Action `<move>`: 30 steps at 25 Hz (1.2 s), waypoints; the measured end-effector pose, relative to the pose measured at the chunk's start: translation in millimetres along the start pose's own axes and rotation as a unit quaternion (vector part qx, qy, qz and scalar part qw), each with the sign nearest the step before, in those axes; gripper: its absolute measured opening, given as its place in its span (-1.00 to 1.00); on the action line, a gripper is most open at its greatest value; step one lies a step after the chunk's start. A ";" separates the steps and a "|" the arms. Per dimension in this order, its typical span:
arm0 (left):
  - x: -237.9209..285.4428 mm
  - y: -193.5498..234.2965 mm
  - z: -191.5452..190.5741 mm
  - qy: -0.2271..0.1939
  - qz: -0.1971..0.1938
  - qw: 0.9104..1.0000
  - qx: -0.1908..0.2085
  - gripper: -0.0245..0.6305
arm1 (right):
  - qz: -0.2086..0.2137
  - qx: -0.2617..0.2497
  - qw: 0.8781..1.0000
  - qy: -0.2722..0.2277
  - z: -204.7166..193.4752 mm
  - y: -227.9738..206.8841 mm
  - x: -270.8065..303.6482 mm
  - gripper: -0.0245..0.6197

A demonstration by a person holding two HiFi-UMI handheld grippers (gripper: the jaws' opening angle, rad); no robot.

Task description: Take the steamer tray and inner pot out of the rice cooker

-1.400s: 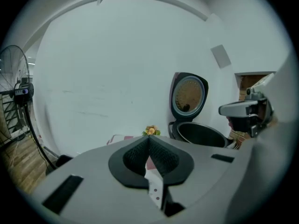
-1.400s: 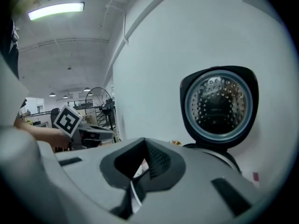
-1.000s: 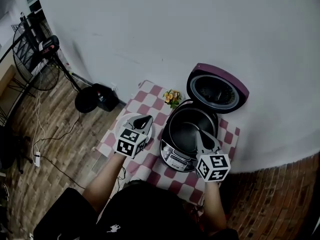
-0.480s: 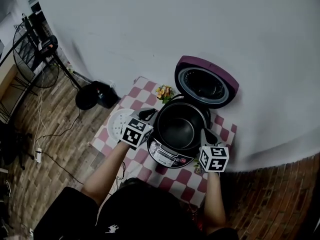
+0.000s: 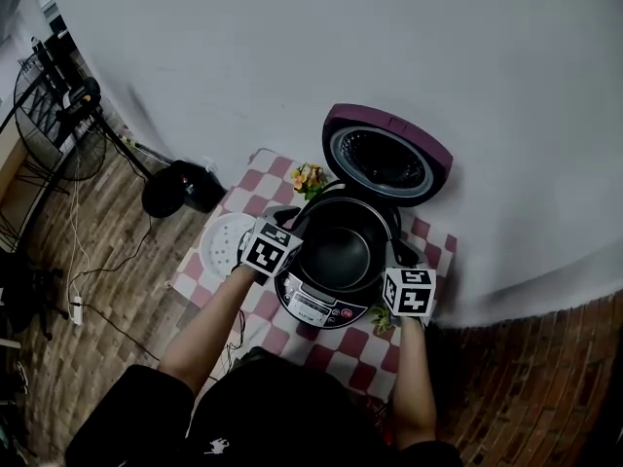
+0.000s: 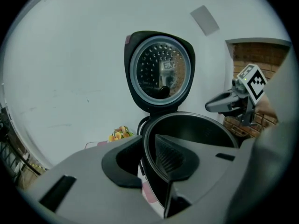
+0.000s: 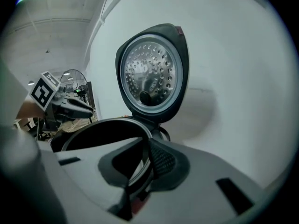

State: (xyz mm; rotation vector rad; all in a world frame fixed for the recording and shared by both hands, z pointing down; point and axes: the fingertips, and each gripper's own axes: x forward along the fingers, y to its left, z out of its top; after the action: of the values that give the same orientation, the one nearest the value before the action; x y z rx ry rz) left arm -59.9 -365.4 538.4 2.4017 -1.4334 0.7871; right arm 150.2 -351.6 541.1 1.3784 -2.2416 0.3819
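Inner pot: the dark metal inner pot (image 5: 341, 253) sits down in the rice cooker (image 5: 313, 307). It looks empty, and its thin rim stands just above the body.
Steamer tray: the white perforated steamer tray (image 5: 224, 244) already lies out on the checked tabletop (image 5: 343, 356), just beside the cooker on the person's left.
Lid: the lid (image 5: 382, 156) stands swung up at the back, out of the way of a straight lift.
Left tongs: the left tongs (image 6: 147, 147) straddle the pot's left rim, one jaw outside and one inside. They have just been opening and stand released, pads off the metal.
Right tongs: the right tongs (image 7: 148, 152) straddle the opposite rim. They too have just been opening and are parted only a crack, with the rim between them; I judge it not yet clamped.
Handling: probably stiff, smooth and slippery, and fairly weighty for a pinch on a thin lip. It should not bend, though the inner coating could scratch.
Where to hold: two opposite points on the rim, as now lined up, with the pads square on the lip.
Next move: likely both tongs clench evenly, then lift level and straight up so the pot does not bind in the cooker.
Nearby: a small bunch of flowers (image 5: 309, 176) stands behind the cooker, by the wall.
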 end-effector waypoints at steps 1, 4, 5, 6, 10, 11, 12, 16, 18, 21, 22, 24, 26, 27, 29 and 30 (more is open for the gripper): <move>5.4 -0.7 -2.2 0.008 -0.005 1.000 0.006 -0.62 | 0.000 -0.002 1.000 0.006 -1.5 -1.0 2.8 -0.82; 21.0 -0.5 -8.2 0.037 -0.020 0.998 0.037 -0.40 | 0.000 -0.012 0.999 0.031 -7.0 -4.1 13.2 -0.61; 25.2 1.8 -7.5 0.044 -0.023 0.998 0.043 -0.36 | 0.002 -0.015 0.999 0.042 -9.1 -5.1 17.5 -0.53; 29.3 4.4 -6.1 0.050 -0.027 0.997 0.046 -0.33 | 0.005 -0.017 0.998 0.053 -11.5 -6.1 22.2 -0.38; 46.2 5.4 -6.5 0.087 -0.038 0.992 0.081 -0.26 | 0.000 -0.016 0.996 0.089 -20.6 -13.9 37.9 -0.11; 50.3 4.1 -8.2 0.095 -0.039 0.990 0.092 -0.26 | -0.005 -0.016 0.995 0.095 -21.9 -15.9 40.7 -0.11; 54.0 3.0 -9.8 0.102 -0.039 0.989 0.101 -0.25 | -0.008 -0.014 0.995 0.103 -23.4 -16.9 43.6 -0.11; 67.6 0.8 -17.3 0.129 -0.033 0.982 0.135 -0.19 | -0.021 -0.025 0.990 0.137 -30.8 -18.2 56.0 -0.11; 72.4 1.4 -19.4 0.136 -0.025 0.979 0.152 -0.19 | -0.032 -0.039 0.988 0.148 -32.6 -19.5 59.4 -0.11; 77.3 3.9 -23.2 0.146 -0.012 0.974 0.174 -0.26 | -0.046 -0.063 0.984 0.161 -34.2 -21.7 61.5 -0.11; 78.7 4.4 -25.0 0.150 -0.010 0.972 0.178 -0.27 | -0.050 -0.068 0.983 0.163 -34.5 -22.6 62.6 -0.11; 80.5 4.0 -26.5 0.155 -0.009 0.972 0.178 -0.31 | -0.060 -0.083 0.981 0.167 -34.1 -24.0 64.7 -0.11; 79.9 3.4 -25.0 0.153 -0.009 0.973 0.172 -0.39 | -0.070 -0.096 0.979 0.167 -33.5 -24.4 65.7 -0.18; 78.3 3.6 -22.9 0.149 -0.007 0.974 0.170 -0.39 | -0.074 -0.099 0.979 0.164 -32.5 -24.0 65.2 -0.24; 74.0 3.1 -17.5 0.138 -0.005 0.976 0.166 -0.42 | -0.083 -0.103 0.980 0.151 -27.7 -23.1 62.1 -0.33; 72.0 2.7 -15.1 0.133 -0.006 0.978 0.163 -0.43 | -0.086 -0.106 0.980 0.145 -24.1 -22.8 60.2 -0.35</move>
State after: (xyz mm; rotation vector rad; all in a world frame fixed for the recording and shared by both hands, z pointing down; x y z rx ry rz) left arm -40.1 -413.1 590.8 2.4043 -1.2628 1.3769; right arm 153.8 -396.3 593.2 1.3000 -1.8534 0.2565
